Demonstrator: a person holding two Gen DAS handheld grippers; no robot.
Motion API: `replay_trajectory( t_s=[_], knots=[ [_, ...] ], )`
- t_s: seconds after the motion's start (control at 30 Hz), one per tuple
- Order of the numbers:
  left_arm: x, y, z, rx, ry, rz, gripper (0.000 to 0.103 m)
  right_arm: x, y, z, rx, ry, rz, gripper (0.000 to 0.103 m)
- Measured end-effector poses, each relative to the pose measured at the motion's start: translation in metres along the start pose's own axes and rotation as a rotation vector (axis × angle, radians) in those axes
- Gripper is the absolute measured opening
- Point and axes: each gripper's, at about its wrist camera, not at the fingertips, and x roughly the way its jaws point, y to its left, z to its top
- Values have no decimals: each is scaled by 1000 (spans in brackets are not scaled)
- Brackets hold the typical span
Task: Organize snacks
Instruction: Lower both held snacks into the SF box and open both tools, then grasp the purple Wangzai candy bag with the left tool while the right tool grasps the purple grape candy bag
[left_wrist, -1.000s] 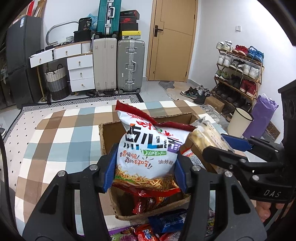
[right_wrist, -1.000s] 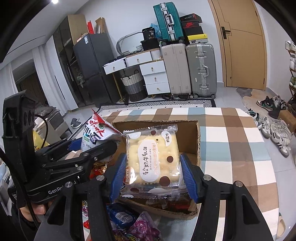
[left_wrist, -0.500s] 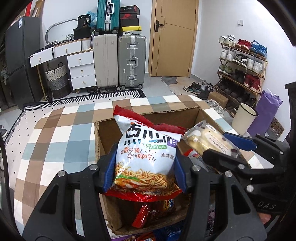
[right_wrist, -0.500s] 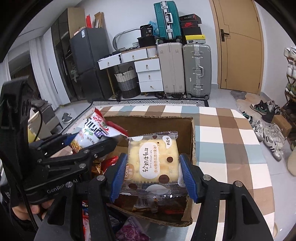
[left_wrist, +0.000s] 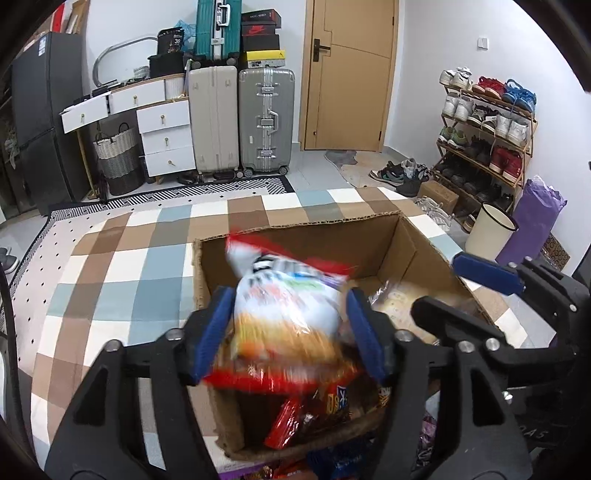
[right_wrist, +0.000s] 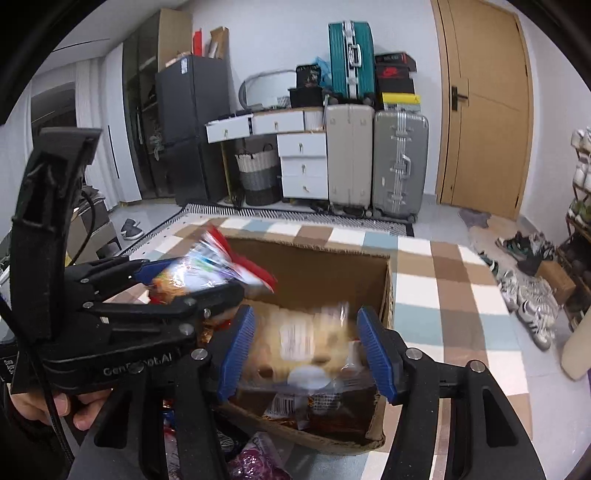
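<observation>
Left claw (left_wrist: 290, 332): released, jaws just been opening; blurred noodle snack bag (left_wrist: 288, 314) between the pads, over the cardboard box (left_wrist: 410, 236).
Right claw (right_wrist: 306, 350): released, jaws just been opening; blurred cracker pack (right_wrist: 303, 339) between the pads, above the box's near end.
Box: on checked cloth (left_wrist: 110, 280).

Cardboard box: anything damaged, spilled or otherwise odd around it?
The box has ragged, torn top edges. Both packets are motion-blurred between jaws that have just been opening: the noodle bag and the biscuit pack, dropping into it. More snacks lie outside its near wall.
</observation>
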Motion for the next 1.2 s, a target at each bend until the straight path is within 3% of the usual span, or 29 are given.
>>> replay_trajectory(
  t_s=[0.1, 0.13, 0.23, 0.3, 0.8, 1.2],
  knots=[
    [-13, 7, 0, -26, -22, -4, 86, -12, 1, 2, 2, -25, -14, 79],
    [-19, 9, -1, -33, -29, -12, 87, -17, 0, 2, 4, -34, -17, 87],
    [-36, 15, -3, -60, -45, -26, 102, -30, -2, 1, 17, -50, -19, 98],
    [-51, 17, -6, -65, -66, -9, 102, -38, -2, -1, 28, -40, -5, 103],
    [-126, 27, -43, -73, -94, 27, 102, -89, 7, -28, 74, 14, 24, 103],
    [-124, 40, -77, -106, -20, 55, 102, -92, 12, -48, 73, 66, 34, 103]
  ],
)
